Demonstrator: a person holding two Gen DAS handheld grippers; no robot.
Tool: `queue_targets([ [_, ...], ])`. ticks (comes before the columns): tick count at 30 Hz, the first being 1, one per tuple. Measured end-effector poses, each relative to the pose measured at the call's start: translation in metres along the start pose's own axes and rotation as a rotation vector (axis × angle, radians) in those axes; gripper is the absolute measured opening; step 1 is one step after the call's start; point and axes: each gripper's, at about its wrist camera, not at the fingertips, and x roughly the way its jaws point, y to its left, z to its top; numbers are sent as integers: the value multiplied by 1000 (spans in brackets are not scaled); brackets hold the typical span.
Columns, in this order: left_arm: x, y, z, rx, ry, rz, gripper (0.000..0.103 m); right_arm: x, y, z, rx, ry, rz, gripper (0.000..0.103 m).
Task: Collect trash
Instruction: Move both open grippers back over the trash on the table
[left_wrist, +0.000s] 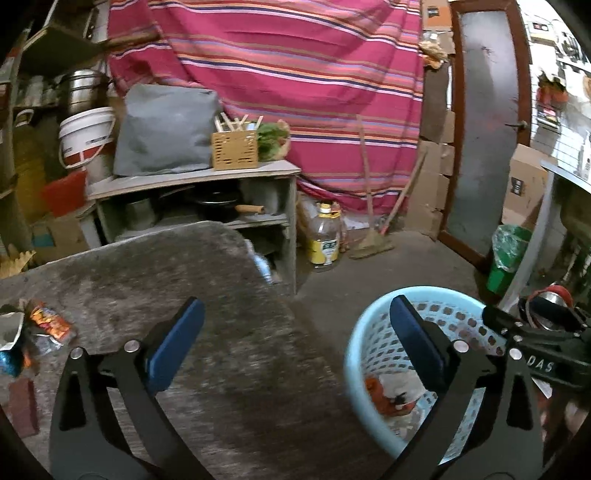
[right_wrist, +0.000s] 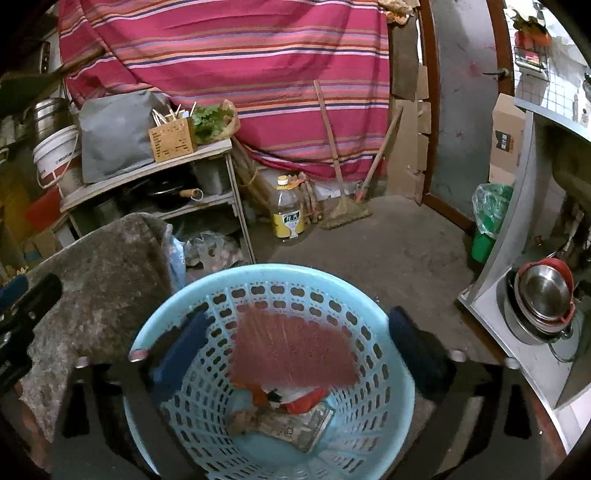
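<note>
Both grippers, left (left_wrist: 295, 347) and right (right_wrist: 295, 347), hang wide open and empty, the right above a blue basket (right_wrist: 177, 306) holding wrappers (right_wrist: 295, 402).

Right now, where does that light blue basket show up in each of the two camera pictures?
Left wrist view: the light blue basket sits at lower right, beside the grey table.
Right wrist view: the basket fills the lower centre, seen from above, trash inside.
Shared landmark: the yellow-labelled bottle on the floor beyond.

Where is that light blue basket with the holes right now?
The light blue basket stands on the floor directly under the right gripper, beside the edge of the grey-covered table. In the left wrist view it sits at lower right, with wrappers at its bottom.
</note>
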Motion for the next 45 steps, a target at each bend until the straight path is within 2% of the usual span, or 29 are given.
queue_targets([
  [4, -10, 25, -4, -6, 0, 50, 97, 2, 6, 0, 7, 10, -16, 98],
  [8, -22, 56, -12, -16, -1, 116, 97, -3, 23, 3, 4, -9, 17, 98],
  [17, -54, 151, -36, -90, 33, 289, 98, -17, 117, -9, -113, -34, 154, 98],
  [26, -79, 244, -74, -126, 93, 446, 98, -18, 181, -34, -158, 4, 218, 98],
  [30, -80, 274, -89, -180, 146, 472, 98, -17, 195, -37, -145, 14, 252, 98],
  [32, -77, 289, -94, -226, 181, 453, 98, -16, 201, -38, -146, 19, 253, 98],
  [36, -69, 299, -102, -289, 243, 423, 98, -13, 212, -42, -131, 43, 267, 98],
  [44, -51, 304, -110, -311, 345, 402, 97, -13, 231, -46, -142, 53, 279, 98],
  [45, -49, 306, -110, -316, 351, 397, 94, -13, 233, -47, -151, 52, 275, 98],
])
